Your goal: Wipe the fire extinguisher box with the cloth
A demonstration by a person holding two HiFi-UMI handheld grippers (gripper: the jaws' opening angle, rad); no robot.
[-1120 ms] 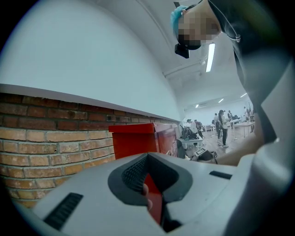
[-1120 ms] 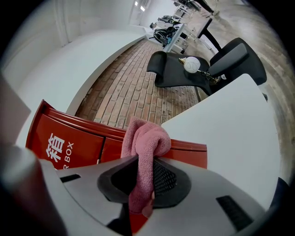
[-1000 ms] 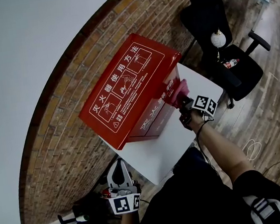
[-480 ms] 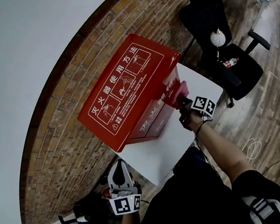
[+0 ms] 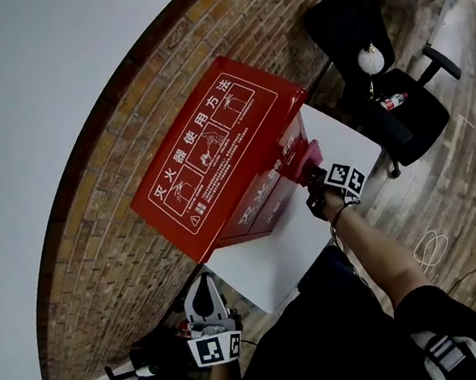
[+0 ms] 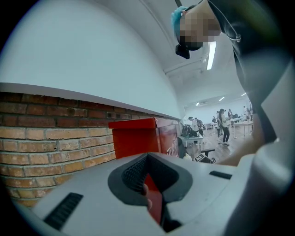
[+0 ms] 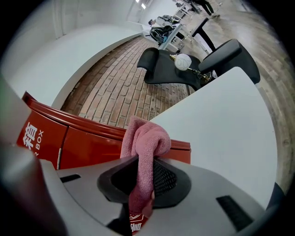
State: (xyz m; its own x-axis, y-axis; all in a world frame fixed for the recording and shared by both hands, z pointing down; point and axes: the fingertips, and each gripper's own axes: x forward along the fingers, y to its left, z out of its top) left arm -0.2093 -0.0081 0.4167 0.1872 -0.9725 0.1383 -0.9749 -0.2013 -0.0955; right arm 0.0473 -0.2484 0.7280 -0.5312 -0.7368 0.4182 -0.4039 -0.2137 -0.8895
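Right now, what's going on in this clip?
A person holds a tool in each hand. The right tool is shut on a pink cloth, held at the front end of the red fire extinguisher box on the white table by the brick wall. The left tool, jaws together, hangs low beside the table, away from the box.

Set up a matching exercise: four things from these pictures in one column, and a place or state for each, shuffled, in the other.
1. cloth
2. fire extinguisher box
3. chair
4. left tongs

A. black, beyond the table
B. red, standing on the table
C. off the table, holding nothing
D. pink, clamped in the right tongs

Pairs: 1-D, 2-B, 3-A, 4-C
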